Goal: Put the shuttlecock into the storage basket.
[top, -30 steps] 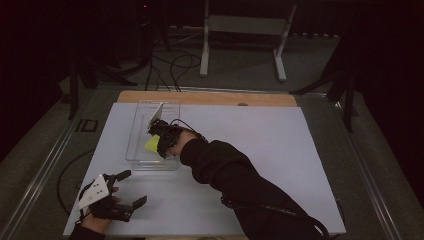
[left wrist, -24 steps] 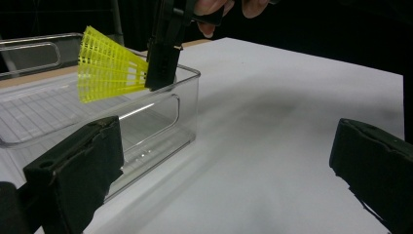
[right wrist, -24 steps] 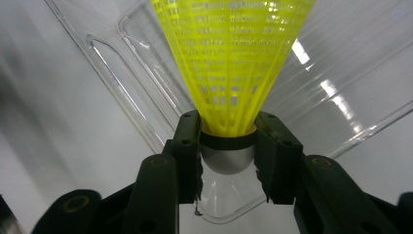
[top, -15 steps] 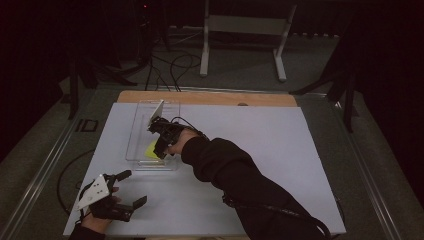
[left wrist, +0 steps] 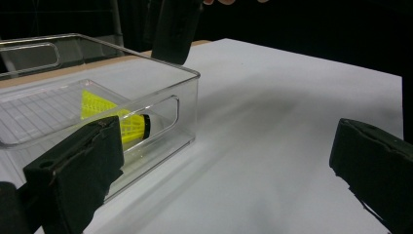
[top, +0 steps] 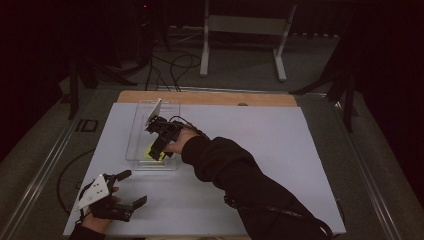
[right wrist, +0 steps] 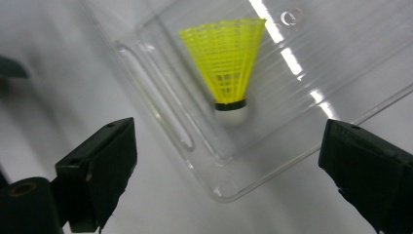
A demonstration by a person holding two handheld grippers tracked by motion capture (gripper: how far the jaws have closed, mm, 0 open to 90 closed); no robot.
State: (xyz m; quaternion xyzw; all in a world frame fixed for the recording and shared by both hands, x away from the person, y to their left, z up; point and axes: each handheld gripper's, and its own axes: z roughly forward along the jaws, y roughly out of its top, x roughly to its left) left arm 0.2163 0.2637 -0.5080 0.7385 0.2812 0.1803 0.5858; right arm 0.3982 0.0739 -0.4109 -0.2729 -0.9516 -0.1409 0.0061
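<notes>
At left, our left gripper [top: 131, 189] rests wide open and empty on the table [top: 300, 150]. Our nearer right gripper [top: 159, 149], likewise spread and empty, hangs above the clear bin [top: 134, 140]. The yellow shuttlecock [right wrist: 228, 68] lies flat inside, directly below, cork end toward the bin's near corner.

Lighting: dim room, black surround; pale white rectangular table surface [top: 280, 150] only bright zone, lit from above. Shadow: soft, broad, under dark sleeve. Glare: white streaks on clear plastic rectangular bin [right wrist: 292, 58]. Focus: near black gripper jaws blurred in both gripper views; yellow mesh shuttlecock [right wrist: 226, 63] fairly sharp. Grain: moderate.
</notes>
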